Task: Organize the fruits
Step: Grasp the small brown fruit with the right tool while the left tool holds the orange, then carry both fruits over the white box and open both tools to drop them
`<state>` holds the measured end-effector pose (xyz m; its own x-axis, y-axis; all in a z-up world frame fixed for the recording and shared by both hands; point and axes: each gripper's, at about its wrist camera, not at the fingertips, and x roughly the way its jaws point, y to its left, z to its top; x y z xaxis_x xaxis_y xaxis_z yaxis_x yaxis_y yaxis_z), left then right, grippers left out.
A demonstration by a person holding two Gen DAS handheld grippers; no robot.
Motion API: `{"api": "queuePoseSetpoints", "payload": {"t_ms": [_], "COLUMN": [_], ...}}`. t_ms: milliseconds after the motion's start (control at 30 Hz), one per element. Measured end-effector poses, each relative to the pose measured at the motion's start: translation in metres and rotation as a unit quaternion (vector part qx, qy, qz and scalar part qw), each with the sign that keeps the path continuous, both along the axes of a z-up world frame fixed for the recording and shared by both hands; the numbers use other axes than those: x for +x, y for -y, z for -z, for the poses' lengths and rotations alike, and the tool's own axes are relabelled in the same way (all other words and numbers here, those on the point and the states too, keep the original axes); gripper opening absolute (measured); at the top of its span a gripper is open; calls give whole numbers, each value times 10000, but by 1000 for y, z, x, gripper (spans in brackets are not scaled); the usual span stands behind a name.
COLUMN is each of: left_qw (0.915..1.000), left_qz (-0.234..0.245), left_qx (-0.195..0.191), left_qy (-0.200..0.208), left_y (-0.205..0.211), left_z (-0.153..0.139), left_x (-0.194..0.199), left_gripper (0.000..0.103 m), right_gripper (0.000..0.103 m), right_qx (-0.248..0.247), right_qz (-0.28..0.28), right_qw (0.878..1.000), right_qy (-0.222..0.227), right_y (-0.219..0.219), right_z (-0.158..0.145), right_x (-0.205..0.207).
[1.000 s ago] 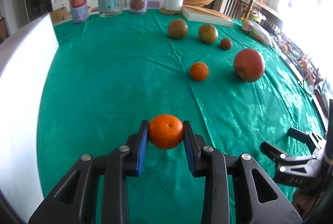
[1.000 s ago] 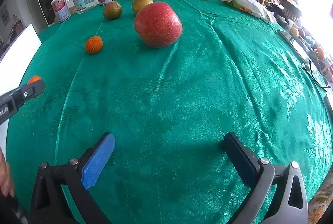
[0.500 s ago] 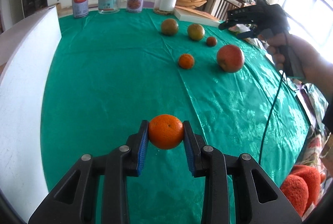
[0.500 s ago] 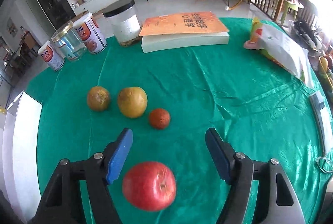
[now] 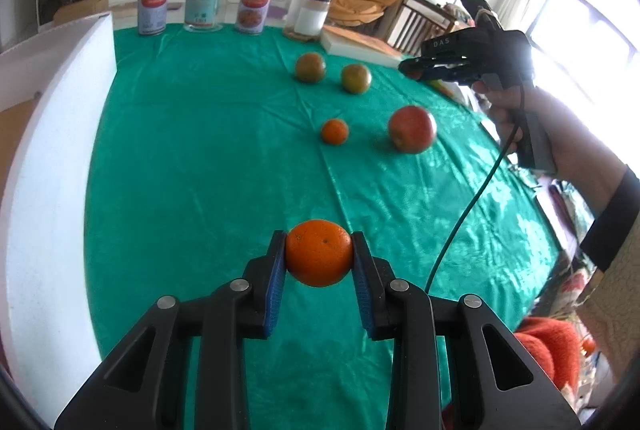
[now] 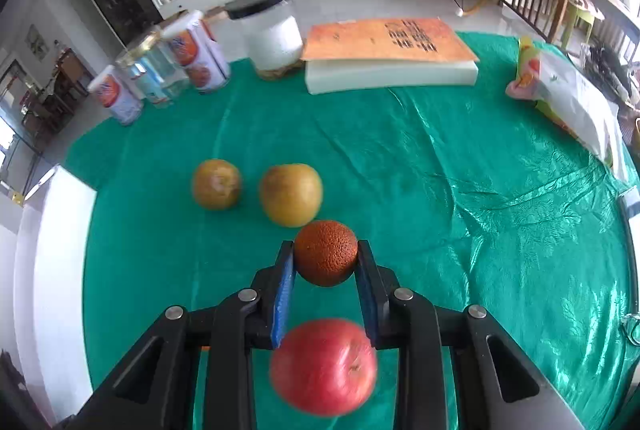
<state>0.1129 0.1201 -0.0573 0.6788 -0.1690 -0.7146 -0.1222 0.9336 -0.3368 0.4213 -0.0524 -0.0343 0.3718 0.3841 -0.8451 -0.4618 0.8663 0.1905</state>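
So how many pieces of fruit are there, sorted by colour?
Bright orange: 2
Dark rough orange: 1
Red: 1
Yellow-brown: 2
Total: 6

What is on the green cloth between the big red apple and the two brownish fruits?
Nothing rests there. In the right wrist view, between the red apple and the brownish fruits, only the right tool holds a small dark orange fruit.
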Motion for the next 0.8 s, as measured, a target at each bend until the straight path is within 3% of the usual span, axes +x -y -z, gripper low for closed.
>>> {"api": "queuePoseSetpoints", "payload": {"t_ms": [100,233,333,433,567,700,767,800], "left_qw": [9983,9942,9946,9890,9689,9517,9488,9494], "left_qz": [116,30,-573,-1427,-2407,-2887,-2990,-2996], "left_qx": [-493,-1009,-808,-380,-12,225,287,347], "left_qy": [272,371,312,63,-572,-1018,-981,-878], "left_y": [-10,-44,-87,-137,-192,-210,-208,-207], "left_z": [-38,-72,-83,-77,-44,-19,-22,-29], "left_x": [-27,-73,-111,-144,-178,-198,-201,-200], "left_gripper": [31,31,31,31,31,34,48,62], "right_gripper": [30,30,30,30,30,32,50,62], "right_qx": [456,830,1031,1070,778,473,538,669], "right_qz": [-797,-1965,-2725,-3314,-3743,-3909,-3851,-3794], "right_qw": [9958,9764,9551,9345,9172,9074,9094,9122], "right_qy": [-51,-331,-533,-734,-1120,-1470,-1479,-1393], "right_y": [-27,-93,-143,-194,-239,-252,-252,-247], "right_z": [-41,-56,-54,-44,-17,8,7,-1], "right_x": [-69,-169,-240,-293,-339,-365,-366,-364]}}
